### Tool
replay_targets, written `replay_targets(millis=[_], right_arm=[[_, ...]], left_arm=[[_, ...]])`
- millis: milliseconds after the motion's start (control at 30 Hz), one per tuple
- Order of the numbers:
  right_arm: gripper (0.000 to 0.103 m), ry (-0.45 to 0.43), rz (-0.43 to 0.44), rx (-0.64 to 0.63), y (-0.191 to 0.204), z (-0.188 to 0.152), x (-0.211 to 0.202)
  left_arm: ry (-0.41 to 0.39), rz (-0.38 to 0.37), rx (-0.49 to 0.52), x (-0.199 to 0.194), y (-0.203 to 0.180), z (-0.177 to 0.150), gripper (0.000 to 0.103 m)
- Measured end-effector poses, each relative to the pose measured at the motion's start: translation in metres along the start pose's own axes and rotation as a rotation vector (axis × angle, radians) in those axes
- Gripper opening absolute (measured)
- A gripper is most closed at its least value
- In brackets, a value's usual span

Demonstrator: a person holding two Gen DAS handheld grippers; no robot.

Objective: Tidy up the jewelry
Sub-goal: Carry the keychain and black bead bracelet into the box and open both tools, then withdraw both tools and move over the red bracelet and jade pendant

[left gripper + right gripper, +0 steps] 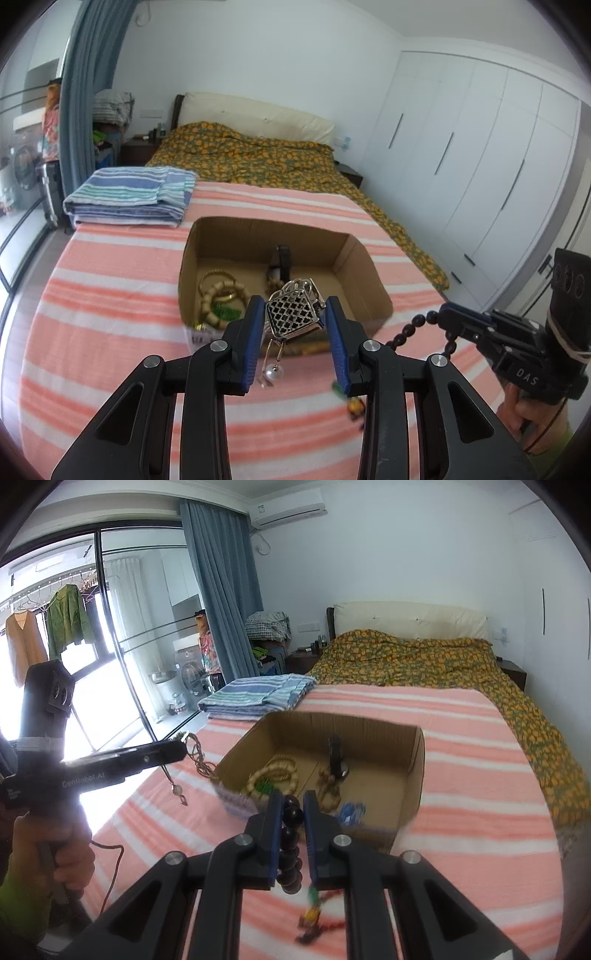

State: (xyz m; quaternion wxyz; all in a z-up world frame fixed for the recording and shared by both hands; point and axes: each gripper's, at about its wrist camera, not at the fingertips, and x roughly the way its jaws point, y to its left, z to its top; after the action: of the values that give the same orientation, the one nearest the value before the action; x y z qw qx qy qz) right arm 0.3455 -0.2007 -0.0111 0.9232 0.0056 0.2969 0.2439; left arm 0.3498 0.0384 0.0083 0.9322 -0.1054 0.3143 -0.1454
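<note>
Jewelry was held above the bed [110, 280]: a silver pendant [293, 314] clamped in the left gripper [295, 321], dark beads [291, 845] pinched in the right gripper [293, 812]. A box [369, 284], already containing bangles [218, 295], lay just ahead. Each piece would best be carried past the near wall before release, so dangling ends did not snag.

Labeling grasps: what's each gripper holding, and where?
Left gripper: silver lattice pendant, by its sides. Right gripper: dark bead bracelet, by its top beads.
</note>
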Motion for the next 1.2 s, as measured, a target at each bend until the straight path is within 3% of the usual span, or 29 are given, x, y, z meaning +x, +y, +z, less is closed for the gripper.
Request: replay_targets(millis=[167, 367, 500, 533, 567, 600, 700, 900, 1067, 1200], right_arm=[[0.012, 0.033, -0.008, 0.004, -0.029, 0.025, 0.056], [0.012, 0.074, -0.002, 0.018, -0.056, 0.031, 0.108], [0.014, 0.113, -0.099, 0.0, -0.07, 0.033, 0.136], [0.015, 0.111, -0.109, 0.004, -0.073, 0.034, 0.136], [0.015, 0.095, -0.108, 0.016, -0.075, 0.033, 0.131], [0.021, 0.085, -0.106, 0.022, -0.075, 0.034, 0.127], [0.059, 0.025, -0.125, 0.027, -0.076, 0.027, 0.095], [0.06, -0.002, -0.202, 0.011, -0.064, -0.009, 0.023], [0.06, 0.007, -0.274, 0.057, -0.054, -0.081, -0.034], [0.06, 0.071, -0.332, 0.103, -0.041, -0.144, -0.052]], left_arm=[[0.042, 0.009, -0.015, 0.055, 0.012, 0.023, 0.033], [0.097, 0.035, -0.009, 0.11, 0.019, 0.029, 0.033], [0.105, 0.113, 0.027, 0.136, 0.019, 0.029, 0.036], [0.106, 0.141, 0.033, 0.14, 0.019, 0.027, 0.043], [0.107, 0.157, 0.031, 0.143, 0.02, 0.027, 0.051], [0.1, 0.161, 0.022, 0.141, 0.021, 0.025, 0.064], [0.063, 0.163, 0.013, 0.124, 0.02, 0.02, 0.075], [0.031, 0.185, 0.003, 0.074, 0.014, -0.001, 0.085], [0.047, 0.182, 0.02, 0.031, -0.004, -0.047, 0.09], [0.112, 0.13, 0.022, 0.023, -0.029, -0.095, 0.09]])
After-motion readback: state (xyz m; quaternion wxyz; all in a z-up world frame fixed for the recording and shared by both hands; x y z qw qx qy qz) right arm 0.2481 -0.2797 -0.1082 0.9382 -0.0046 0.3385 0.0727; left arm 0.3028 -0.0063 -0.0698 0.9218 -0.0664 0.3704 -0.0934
